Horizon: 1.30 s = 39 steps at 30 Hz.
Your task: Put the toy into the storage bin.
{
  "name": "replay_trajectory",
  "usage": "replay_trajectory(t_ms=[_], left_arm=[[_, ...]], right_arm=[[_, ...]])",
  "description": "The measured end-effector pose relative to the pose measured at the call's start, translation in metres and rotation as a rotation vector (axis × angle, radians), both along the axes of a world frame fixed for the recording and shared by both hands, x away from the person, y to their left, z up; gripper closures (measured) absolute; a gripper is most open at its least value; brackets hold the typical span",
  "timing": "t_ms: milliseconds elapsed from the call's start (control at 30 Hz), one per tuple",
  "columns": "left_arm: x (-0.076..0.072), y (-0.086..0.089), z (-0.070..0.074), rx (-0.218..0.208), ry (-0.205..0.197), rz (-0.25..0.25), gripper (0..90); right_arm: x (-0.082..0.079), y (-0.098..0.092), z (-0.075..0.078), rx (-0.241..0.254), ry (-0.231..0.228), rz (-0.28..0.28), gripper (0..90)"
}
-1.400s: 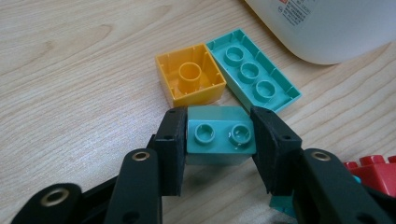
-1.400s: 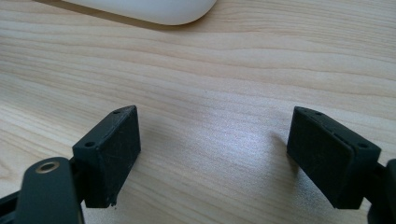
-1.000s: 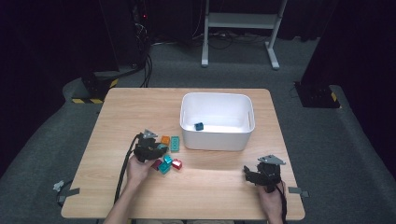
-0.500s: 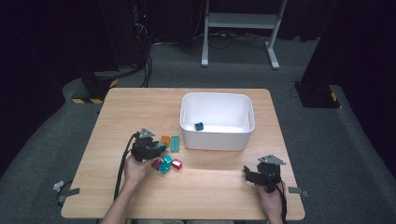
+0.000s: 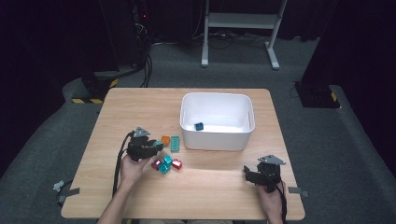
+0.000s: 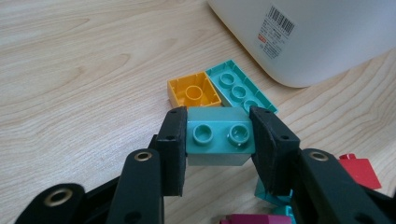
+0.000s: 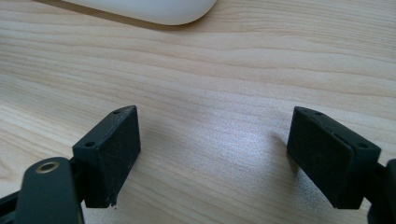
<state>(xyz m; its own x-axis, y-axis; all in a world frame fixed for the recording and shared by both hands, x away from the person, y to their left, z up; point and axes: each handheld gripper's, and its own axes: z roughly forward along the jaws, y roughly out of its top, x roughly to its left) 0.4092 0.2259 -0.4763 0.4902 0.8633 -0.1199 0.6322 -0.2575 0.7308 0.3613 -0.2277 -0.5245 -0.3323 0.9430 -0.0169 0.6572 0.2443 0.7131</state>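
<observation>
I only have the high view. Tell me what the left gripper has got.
Observer: The left gripper is shut on a teal two-stud brick, pads on its two ends.
Operator: Say what lies just past it.
Observer: An orange brick, hollow side up, against a long teal brick.
Operator: Now report the right gripper.
Observer: The right gripper is open, with bare table between its pads.

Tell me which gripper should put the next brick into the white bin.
Left. The left gripper is shut on a teal brick beside the white bin. The right gripper is open over bare table.
</observation>
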Motion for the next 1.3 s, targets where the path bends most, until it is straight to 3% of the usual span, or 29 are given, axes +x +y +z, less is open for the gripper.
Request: replay_trajectory(t_ms=[233, 567, 1133, 1300], left_arm=[[-0.002, 0.005, 0.013, -0.004, -0.023, 0.0, 58.5], [-0.004, 0.013, 0.029, -0.054, -0.037, 0.002, 58.5], [-0.002, 0.007, 0.066, -0.079, -0.085, -0.046, 58.5], [0.004, 0.002, 0.071, -0.082, -0.077, -0.049, 58.5]], right_arm=[[0.0, 0.0, 0.0, 0.0, 0.0, 0.0, 17.2], [0.0, 0.0, 0.0, 0.0, 0.0, 0.0, 17.2], [0.0, 0.0, 0.0, 0.0, 0.0, 0.0, 17.3], [0.0, 0.0, 0.0, 0.0, 0.0, 0.0, 17.3]])
